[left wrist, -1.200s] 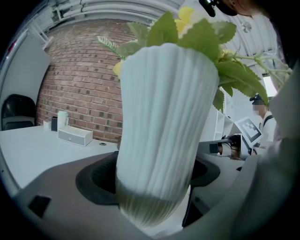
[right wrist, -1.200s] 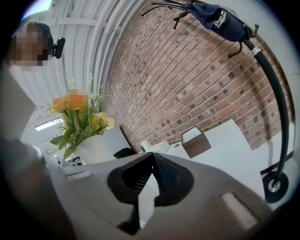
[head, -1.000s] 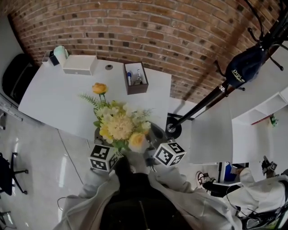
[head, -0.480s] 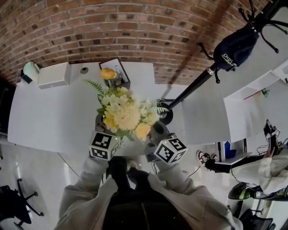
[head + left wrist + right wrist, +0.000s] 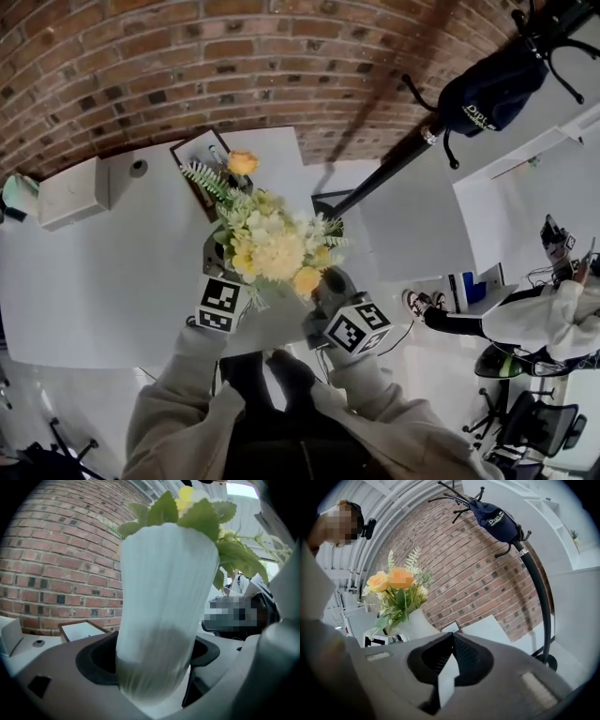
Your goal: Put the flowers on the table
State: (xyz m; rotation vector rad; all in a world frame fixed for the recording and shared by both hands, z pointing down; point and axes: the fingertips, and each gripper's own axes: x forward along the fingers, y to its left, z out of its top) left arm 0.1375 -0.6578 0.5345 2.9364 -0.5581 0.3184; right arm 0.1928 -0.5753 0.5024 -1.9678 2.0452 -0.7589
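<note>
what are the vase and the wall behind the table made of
The vase is white and matt with fine vertical ribs. It looks like unglazed ceramic, though moulded plastic is possible. The wall shows red-brown bricks with pale mortar joints and a rough finish. It could be real brick or a brick facing; I cannot tell which.

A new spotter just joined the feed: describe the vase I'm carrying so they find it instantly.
At the near edge of the white table below the brick wall, find the yellow and cream flowers. Under them is a ribbed white vase, clamped in the left gripper; nothing else there holds flowers.
</note>
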